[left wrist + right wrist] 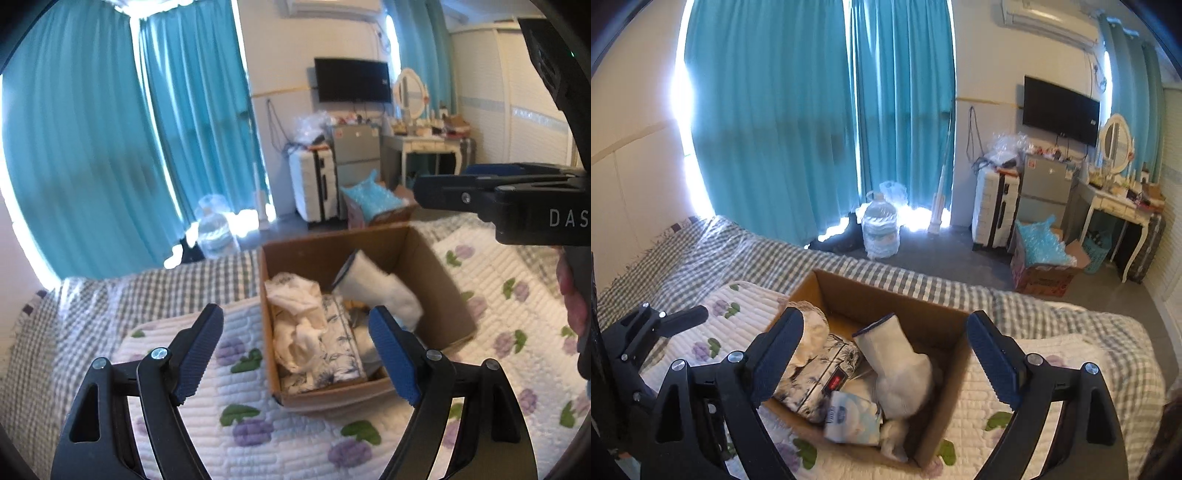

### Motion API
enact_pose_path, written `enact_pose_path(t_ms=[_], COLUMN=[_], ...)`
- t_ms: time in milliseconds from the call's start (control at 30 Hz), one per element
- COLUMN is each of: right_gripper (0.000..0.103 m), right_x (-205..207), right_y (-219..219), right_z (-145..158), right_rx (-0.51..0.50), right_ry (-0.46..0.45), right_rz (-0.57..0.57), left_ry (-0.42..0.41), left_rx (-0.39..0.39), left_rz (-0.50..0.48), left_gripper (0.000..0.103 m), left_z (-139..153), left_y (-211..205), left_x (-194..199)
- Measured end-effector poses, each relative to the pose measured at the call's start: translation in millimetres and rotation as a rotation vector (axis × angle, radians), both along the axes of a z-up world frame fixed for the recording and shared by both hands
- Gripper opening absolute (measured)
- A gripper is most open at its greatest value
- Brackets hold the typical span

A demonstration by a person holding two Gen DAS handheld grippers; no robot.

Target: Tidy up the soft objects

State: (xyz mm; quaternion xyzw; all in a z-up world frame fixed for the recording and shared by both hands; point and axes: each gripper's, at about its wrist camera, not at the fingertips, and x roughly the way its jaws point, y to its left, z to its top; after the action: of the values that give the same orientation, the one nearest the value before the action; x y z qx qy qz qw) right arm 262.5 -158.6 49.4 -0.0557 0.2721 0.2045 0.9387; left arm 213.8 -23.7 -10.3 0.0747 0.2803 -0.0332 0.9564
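I count one brown cardboard box (849,295) mid-bed | one white sock (901,373) inside | left gripper (295,354), right gripper (882,362): both released, empty.

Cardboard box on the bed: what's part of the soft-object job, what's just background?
Job:
- open brown cardboard box
- white sock-like cloth
- crumpled white cloth
- floral-print fabric pouch
- blue-and-white tissue pack
- both hand-held grippers, open, empty

Background:
- clear water jug
- white suitcase
- black wall TV
- teal curtains

white sock (903,373) motion-blurred, box (945,424) btm corner cut off by frame edge, box contents partly hidden behind gripper fingers (775,354).
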Motion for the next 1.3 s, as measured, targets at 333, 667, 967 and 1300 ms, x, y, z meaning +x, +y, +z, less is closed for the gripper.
enact_pose_path(t_ms=[333, 667, 967, 1300], right_gripper=[0.096, 0.103, 0.103, 0.103], right_x=[-113.4, -217.5, -207.3, -166.0], right_y=[-37.9, -66.2, -75.4, -63.8], right_z=[113.2, 132.6, 33.9, -37.9], right_rx=[0.010, 0.085, 0.127, 0.081], right_ry=[-0.205, -0.368, -0.317, -0.227], right_rz=[-0.054, -0.094, -0.173, -0.180], left_ry=[-0.280, -0.478, -0.427, -0.283], left_rx=[-0.025, -0.035, -0.102, -0.089], left_rz=[0.017, 0.054, 0.110, 0.128], left_gripper=[0.103, 0.103, 0.103, 0.103], left_z=[114.9, 143.1, 64.3, -4.2], left_y=[-2.9, -4.9, 5.3, 14.8], left_x=[-107.0, -182.6, -171.8, -138.9])
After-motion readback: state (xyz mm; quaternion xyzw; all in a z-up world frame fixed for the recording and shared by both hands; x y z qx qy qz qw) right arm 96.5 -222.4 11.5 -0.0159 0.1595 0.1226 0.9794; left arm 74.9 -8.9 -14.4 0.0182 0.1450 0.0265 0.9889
